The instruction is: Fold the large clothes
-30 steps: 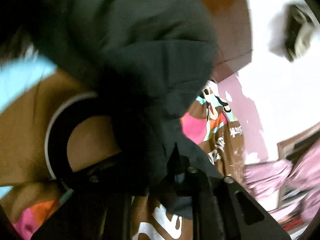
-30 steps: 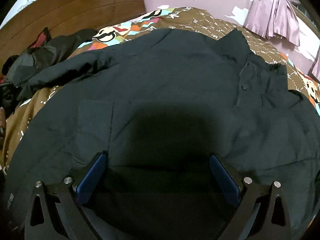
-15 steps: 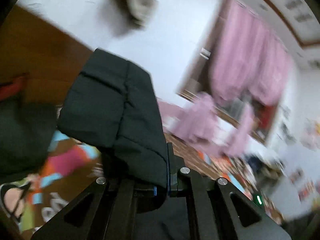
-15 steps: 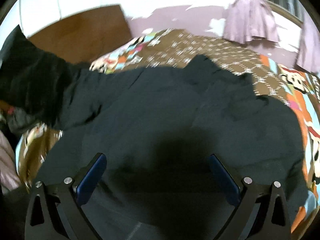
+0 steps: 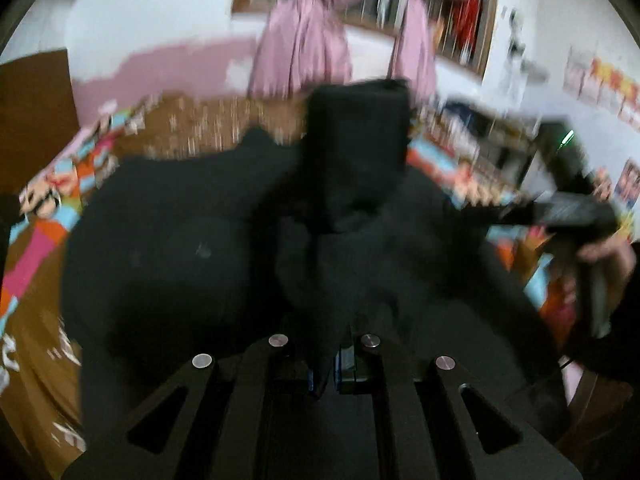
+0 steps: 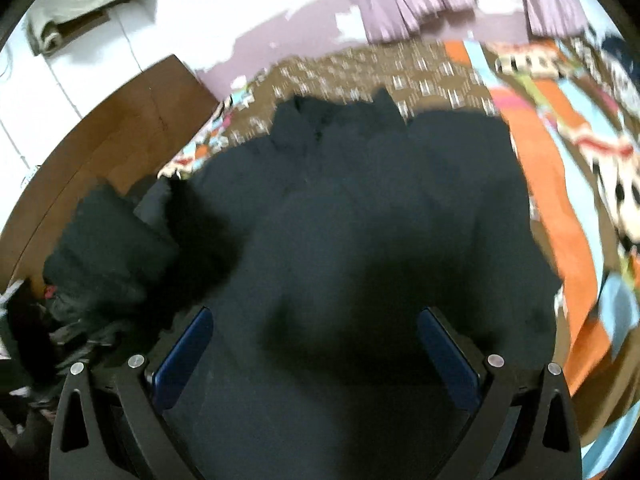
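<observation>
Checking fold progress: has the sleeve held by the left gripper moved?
Yes. The sleeve swung from beside the wooden headboard to over the jacket body.

Bed [image 6: 440, 76] under brown bedspread [image 5: 36, 364] with white print, bright cartoon patches in orange, pink, light blue. Dark jacket [image 6: 380, 208] spread flat across middle of bedspread, collar end toward far edge. Heap of dark clothes [image 6: 92, 256] on bed at left, against wooden headboard [image 6: 104, 136]; both views blurred
</observation>
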Tool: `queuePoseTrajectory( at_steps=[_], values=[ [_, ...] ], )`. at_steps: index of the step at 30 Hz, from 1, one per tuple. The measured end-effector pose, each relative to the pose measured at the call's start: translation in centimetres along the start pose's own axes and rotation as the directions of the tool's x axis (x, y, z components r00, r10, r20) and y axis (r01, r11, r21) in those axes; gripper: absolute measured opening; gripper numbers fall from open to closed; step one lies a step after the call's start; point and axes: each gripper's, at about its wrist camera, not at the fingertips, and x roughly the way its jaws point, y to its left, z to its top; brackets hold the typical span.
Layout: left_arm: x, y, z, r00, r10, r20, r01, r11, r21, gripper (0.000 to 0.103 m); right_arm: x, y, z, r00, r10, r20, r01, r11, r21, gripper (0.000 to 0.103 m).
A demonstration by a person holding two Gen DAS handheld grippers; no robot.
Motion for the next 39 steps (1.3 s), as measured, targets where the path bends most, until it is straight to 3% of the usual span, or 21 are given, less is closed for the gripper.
queuePoseTrajectory(
  at_steps=[3,5,8,13,17,19,21,23,25,27,30,33,36,39],
  values=[
    [2.2,-1.0,-2.2,0.996,0.031,-0.089,-0.031,1.000,-0.004,0.004,0.7,-2.5,-0.9,0.990,0.134,-0.053,-0.126,0.984,0.122,0.103],
    [2.6,-1.1,-3.2,0.996,0.054,-0.077,-0.052,0.998,0.025,0.004,1.5,-3.6,-1.3,0.956,0.285,-0.065,-0.263,0.935,0.238,0.103],
    [2.2,-1.8,-3.0,0.994,0.086,-0.069,-0.081,0.994,0.071,0.004,2.4,-3.8,-1.4,0.900,0.435,-0.039,-0.393,0.845,0.362,0.103],
    [2.3,-2.4,-3.9,0.990,0.122,-0.068,-0.112,0.984,0.138,0.004,3.4,-2.4,-0.8,0.849,0.528,-0.018,-0.465,0.763,0.449,0.103],
    [2.4,-3.6,-4.5,0.987,0.150,-0.059,-0.135,0.970,0.203,0.006,5.0,-0.8,0.1,0.844,0.536,-0.029,-0.451,0.737,0.503,0.103],
    [2.6,-3.7,-4.8,0.988,0.144,-0.053,-0.129,0.966,0.225,0.009,5.4,0.0,0.6,0.848,0.530,-0.034,-0.439,0.735,0.517,0.103],
    [2.7,-3.8,-5.0,0.989,0.141,-0.051,-0.125,0.962,0.244,0.012,6.0,0.8,0.9,0.862,0.502,-0.066,-0.403,0.760,0.511,0.102],
    [2.8,-3.8,-5.1,0.992,0.119,-0.052,-0.102,0.961,0.257,0.020,6.4,1.4,0.9,0.883,0.453,-0.124,-0.349,0.809,0.473,0.085],
    [2.8,-3.7,-4.9,0.995,0.080,-0.060,-0.062,0.966,0.250,0.028,6.3,1.6,0.9,0.901,0.399,-0.174,-0.297,0.855,0.425,0.043],
    [2.5,-3.4,-4.6,0.997,0.035,-0.066,-0.019,0.971,0.237,0.039,6.0,1.1,0.8,0.914,0.361,-0.187,-0.262,0.874,0.409,0.017],
    [1.5,-2.7,-3.9,0.997,-0.063,-0.052,0.073,0.974,0.215,0.046,5.2,0.2,1.0,0.908,0.382,-0.172,-0.286,0.866,0.411,0.009],
    [-0.6,-1.9,-2.7,0.985,-0.170,0.016,0.163,0.964,0.209,0.056,2.8,0.1,1.9,0.933,0.338,-0.126,-0.281,0.900,0.334,0.008],
    [-2.6,-0.6,-1.6,0.975,-0.198,0.102,0.177,0.967,0.183,0.066,-0.2,-0.5,3.4,0.965,0.254,-0.064,-0.229,0.935,0.271,0.007],
    [-3.6,1.1,-0.2,0.971,-0.180,0.156,0.161,0.978,0.130,0.067,-3.0,-1.4,4.6,0.994,0.111,0.007,-0.110,0.969,0.219,0.007]
  ],
)
